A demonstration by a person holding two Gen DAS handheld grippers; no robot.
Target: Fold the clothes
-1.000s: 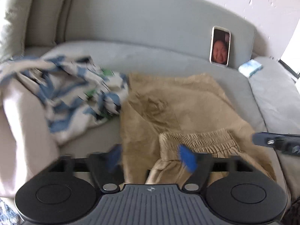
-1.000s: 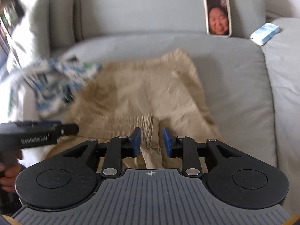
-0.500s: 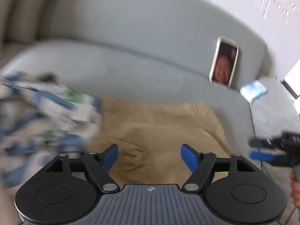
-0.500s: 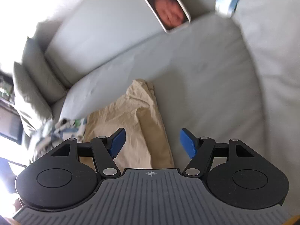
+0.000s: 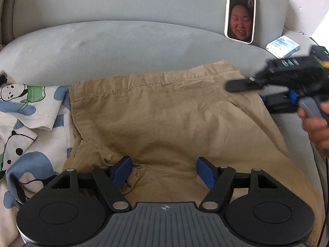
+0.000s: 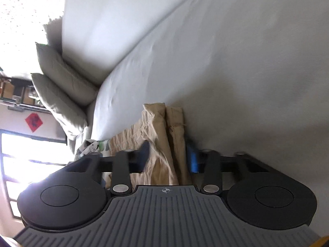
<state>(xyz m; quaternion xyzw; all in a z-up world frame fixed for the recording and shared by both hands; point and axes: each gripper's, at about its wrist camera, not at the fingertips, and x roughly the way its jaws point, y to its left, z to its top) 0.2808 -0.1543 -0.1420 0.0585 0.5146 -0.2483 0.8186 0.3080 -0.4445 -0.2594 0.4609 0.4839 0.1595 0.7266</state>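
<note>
Right gripper [image 6: 167, 157] jaws closing around shorts [image 6: 162, 144] edge

The left wrist view looks steeply down from close above the tan shorts [image 5: 164, 119], facing the sofa [image 5: 123, 41] back and the propped phone [image 5: 240, 13]. The right wrist view sits low at the shorts' [image 6: 162, 140] edge, rolled sideways, so the sofa [image 6: 226, 61] seat runs diagonally. Both views share the shorts, the sofa and the panda-print cloth [image 5: 28, 127].
</note>
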